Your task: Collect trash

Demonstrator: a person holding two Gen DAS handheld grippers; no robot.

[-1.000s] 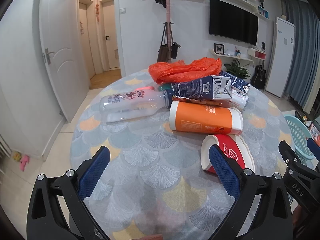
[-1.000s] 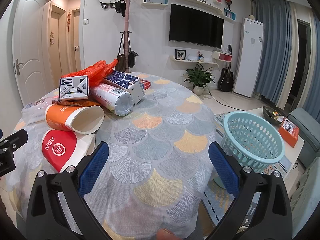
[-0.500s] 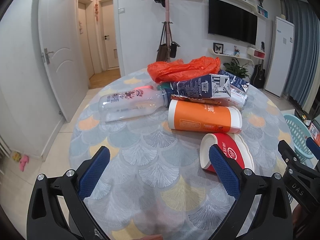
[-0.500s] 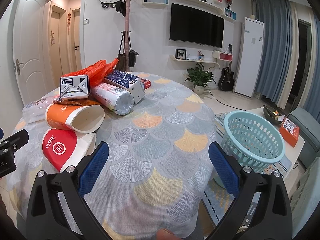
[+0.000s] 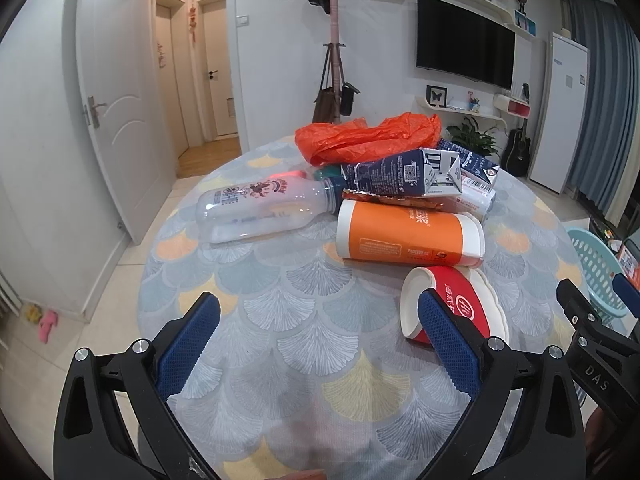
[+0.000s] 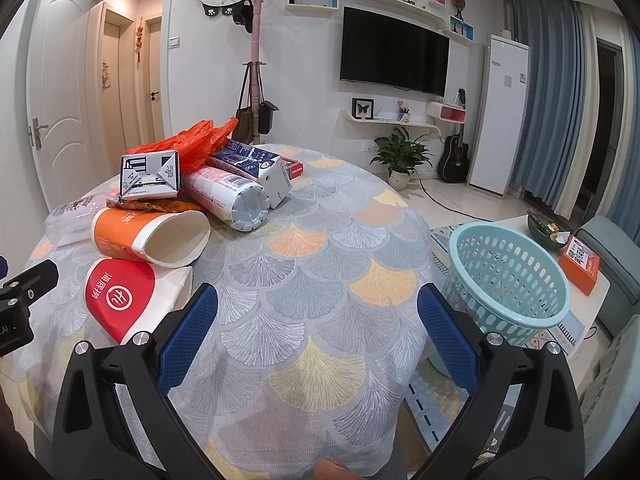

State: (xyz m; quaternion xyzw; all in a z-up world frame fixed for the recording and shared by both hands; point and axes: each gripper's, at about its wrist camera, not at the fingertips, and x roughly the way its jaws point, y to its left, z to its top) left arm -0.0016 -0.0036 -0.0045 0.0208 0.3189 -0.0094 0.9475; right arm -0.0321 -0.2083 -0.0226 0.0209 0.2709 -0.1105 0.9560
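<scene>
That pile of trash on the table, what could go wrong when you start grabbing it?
The blue carton rests on the orange cup, so pulling the cup first might tumble it. The clear bottle lies on its side and may roll. The basket stands off the table, so a carried piece could drop.

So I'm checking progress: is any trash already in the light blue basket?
No, the light blue basket looks empty, and the cups, bottles and cartons lie on the table.
</scene>
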